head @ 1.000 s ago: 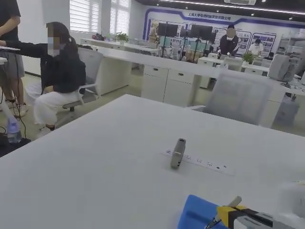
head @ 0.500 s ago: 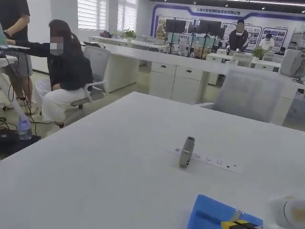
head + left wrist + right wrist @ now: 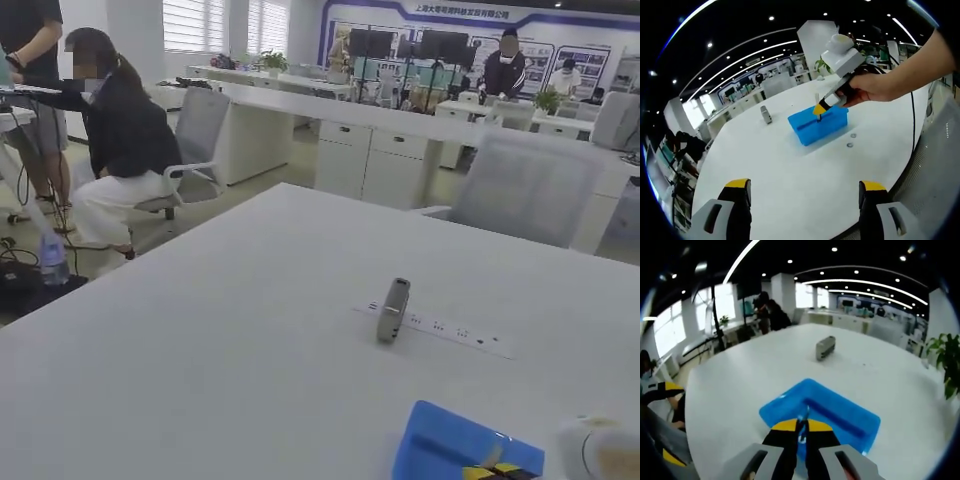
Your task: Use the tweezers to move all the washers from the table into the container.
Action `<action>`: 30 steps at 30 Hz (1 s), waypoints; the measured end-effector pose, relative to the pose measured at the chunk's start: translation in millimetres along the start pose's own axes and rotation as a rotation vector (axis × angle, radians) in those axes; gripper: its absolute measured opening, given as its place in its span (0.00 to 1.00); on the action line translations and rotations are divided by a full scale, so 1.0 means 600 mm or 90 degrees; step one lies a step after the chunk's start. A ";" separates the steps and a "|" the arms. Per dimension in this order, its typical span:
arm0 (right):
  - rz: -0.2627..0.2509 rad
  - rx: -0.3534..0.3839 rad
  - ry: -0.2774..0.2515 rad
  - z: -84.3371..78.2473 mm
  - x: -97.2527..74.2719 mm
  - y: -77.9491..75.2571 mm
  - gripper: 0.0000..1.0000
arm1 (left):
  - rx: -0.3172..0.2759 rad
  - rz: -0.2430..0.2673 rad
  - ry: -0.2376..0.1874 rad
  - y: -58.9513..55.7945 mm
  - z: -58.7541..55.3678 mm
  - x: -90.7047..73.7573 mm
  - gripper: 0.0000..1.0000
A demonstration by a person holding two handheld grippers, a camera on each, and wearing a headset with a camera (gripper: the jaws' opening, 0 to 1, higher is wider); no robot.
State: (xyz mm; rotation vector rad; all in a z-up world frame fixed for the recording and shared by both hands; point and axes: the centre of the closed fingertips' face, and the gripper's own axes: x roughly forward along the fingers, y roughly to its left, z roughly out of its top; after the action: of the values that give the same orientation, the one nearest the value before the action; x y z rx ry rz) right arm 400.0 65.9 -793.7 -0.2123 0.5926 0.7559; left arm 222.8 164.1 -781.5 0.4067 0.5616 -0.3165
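Note:
A blue container [image 3: 825,412] sits on the white table [image 3: 740,375]. My right gripper [image 3: 801,426] hangs over its near corner, shut on thin metal tweezers [image 3: 803,416] that point down into it. In the left gripper view a hand holds that right gripper [image 3: 818,109] above the container [image 3: 810,127]. Two small washers [image 3: 853,135] [image 3: 849,145] lie on the table just beside the box. My left gripper [image 3: 802,200] stands open and empty, well back from the container. In the head view, the container [image 3: 450,445] and a yellow-black gripper tip [image 3: 495,470] sit at the bottom edge.
A grey block [image 3: 392,310] stands by a flush socket strip [image 3: 450,332] mid-table, beyond the container. An office chair [image 3: 525,190] is at the far table edge. A person [image 3: 115,150] sits at far left. Wide bare tabletop [image 3: 200,350] lies to the left.
The head camera has shifted, so the table sits differently in the picture. The right gripper now shows less at the bottom edge, still over the blue container.

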 end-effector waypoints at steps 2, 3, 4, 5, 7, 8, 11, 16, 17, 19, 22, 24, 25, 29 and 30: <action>0.001 0.017 0.005 0.000 0.000 -0.002 0.01 | 0.000 0.001 -0.001 0.000 0.000 0.000 0.91; 0.001 0.023 0.007 0.000 0.000 -0.003 0.01 | -0.001 0.000 -0.001 0.000 0.000 -0.001 0.91; 0.005 0.026 0.010 0.001 -0.001 -0.003 0.01 | -0.001 0.000 -0.001 0.000 0.000 -0.001 0.91; 0.005 0.026 0.012 0.001 -0.002 -0.002 0.02 | -0.001 0.001 0.000 0.000 0.000 -0.001 0.91; 0.001 0.024 0.014 -0.001 -0.004 -0.003 0.02 | 0.000 0.002 -0.002 0.000 0.001 -0.001 0.91; -0.003 0.022 0.013 0.001 -0.007 -0.004 0.02 | -0.001 0.002 -0.003 0.000 0.001 -0.001 0.91; -0.002 0.007 -0.007 0.020 -0.022 0.003 0.02 | -0.002 0.003 -0.004 0.001 0.001 -0.001 0.91; -0.004 0.004 -0.045 0.050 -0.056 0.006 0.02 | 0.001 -0.001 -0.006 -0.002 0.001 0.000 0.91; -0.001 0.012 -0.058 0.058 -0.066 0.008 0.02 | 0.003 -0.001 -0.007 -0.002 0.002 -0.001 0.91; 0.000 0.019 -0.070 0.062 -0.080 0.009 0.02 | 0.002 0.002 -0.011 0.000 0.004 -0.002 0.91; 0.006 0.026 -0.082 0.064 -0.098 0.015 0.02 | -0.009 0.004 -0.028 0.003 0.012 -0.006 0.91; 0.007 0.028 -0.088 0.062 -0.115 0.020 0.02 | -0.010 0.009 -0.032 0.006 0.013 -0.006 0.91; 0.010 0.029 -0.089 0.058 -0.123 0.025 0.02 | -0.011 0.009 -0.032 0.006 0.013 -0.006 0.91; 0.018 0.019 -0.076 0.031 -0.136 0.045 0.02 | -0.010 0.009 -0.032 0.007 0.013 -0.006 0.91; 0.019 0.018 -0.069 0.020 -0.139 0.050 0.02 | -0.010 0.008 -0.033 0.007 0.013 -0.006 0.91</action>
State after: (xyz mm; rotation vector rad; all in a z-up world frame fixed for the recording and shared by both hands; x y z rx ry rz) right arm 336.3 43.8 -735.0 -0.1355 0.5049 0.7829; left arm 224.9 164.7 -772.4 0.3861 0.5110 -0.3092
